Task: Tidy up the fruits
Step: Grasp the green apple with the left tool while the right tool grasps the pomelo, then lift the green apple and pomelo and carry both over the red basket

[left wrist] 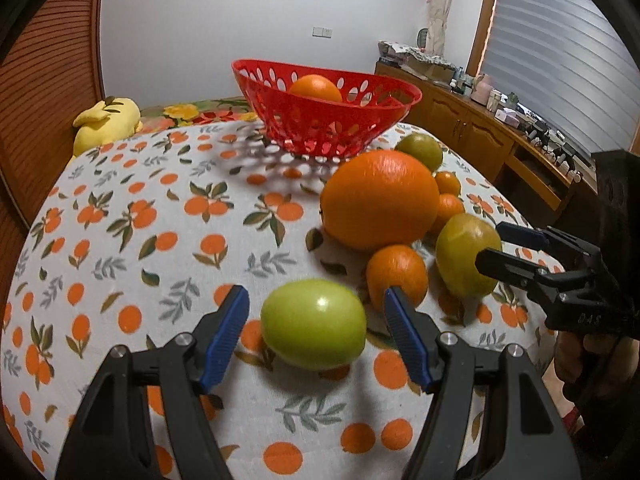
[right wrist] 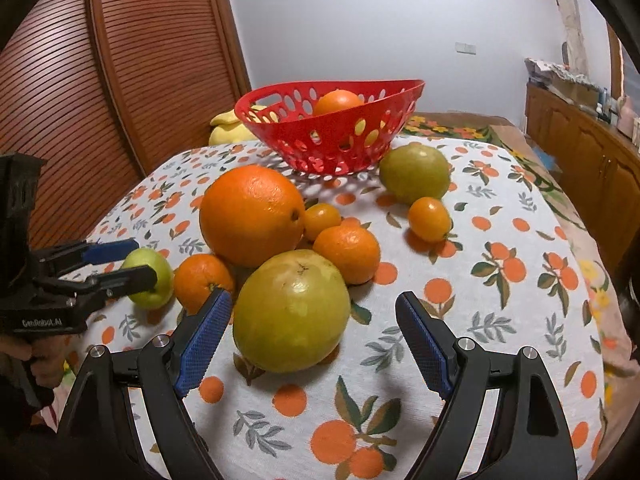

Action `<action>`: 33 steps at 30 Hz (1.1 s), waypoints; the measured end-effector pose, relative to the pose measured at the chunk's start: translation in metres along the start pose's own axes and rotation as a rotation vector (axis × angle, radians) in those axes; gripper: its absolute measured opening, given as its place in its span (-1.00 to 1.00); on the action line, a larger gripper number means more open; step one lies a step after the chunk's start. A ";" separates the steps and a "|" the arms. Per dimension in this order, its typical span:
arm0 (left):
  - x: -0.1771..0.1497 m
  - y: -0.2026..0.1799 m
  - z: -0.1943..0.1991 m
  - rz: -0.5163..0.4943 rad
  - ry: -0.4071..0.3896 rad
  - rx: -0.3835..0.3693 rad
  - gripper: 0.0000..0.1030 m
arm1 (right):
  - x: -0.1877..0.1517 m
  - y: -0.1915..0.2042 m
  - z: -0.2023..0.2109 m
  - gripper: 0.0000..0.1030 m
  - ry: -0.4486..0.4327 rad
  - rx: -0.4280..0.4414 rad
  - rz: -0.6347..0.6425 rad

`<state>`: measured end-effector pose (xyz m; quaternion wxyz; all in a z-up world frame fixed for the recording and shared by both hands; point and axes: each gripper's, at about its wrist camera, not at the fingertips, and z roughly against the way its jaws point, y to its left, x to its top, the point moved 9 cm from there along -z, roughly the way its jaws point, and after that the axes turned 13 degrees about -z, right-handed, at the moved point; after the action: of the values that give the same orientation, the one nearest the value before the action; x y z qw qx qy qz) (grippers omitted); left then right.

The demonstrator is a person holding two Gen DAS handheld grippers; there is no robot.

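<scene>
While left claw (left wrist: 316,304) straddles green apple (left wrist: 314,324), tangerine (left wrist: 397,276) alongside

A yellow plush toy (left wrist: 105,125) lies beyond the orange-print tablecloth (left wrist: 132,248).

Wide-open right hand-held gripper (right wrist: 314,310) straddles a yellow-green fruit (right wrist: 292,312) on the desk (right wrist: 500,320), a red basket (right wrist: 330,128) beyond holding one orange (right wrist: 338,103).

One red basket (right wrist: 332,148), two large oranges (right wrist: 252,214), three green fruits (right wrist: 292,316).
</scene>
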<state>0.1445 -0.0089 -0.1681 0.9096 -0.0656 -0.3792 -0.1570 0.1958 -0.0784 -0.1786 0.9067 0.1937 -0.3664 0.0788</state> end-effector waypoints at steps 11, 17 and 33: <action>-0.011 0.002 -0.011 0.010 0.022 0.006 0.35 | -0.004 0.003 -0.009 0.67 0.011 0.001 0.004; -0.012 0.003 -0.013 0.024 0.022 -0.005 0.35 | -0.006 0.004 -0.012 0.66 0.020 -0.009 0.012; -0.015 0.000 -0.015 0.026 0.015 -0.024 0.06 | -0.010 0.004 -0.017 0.56 0.028 -0.032 0.031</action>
<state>0.1444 -0.0085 -0.1890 0.9135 -0.0802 -0.3695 -0.1503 0.1982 -0.0672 -0.1957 0.9134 0.1722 -0.3579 0.0898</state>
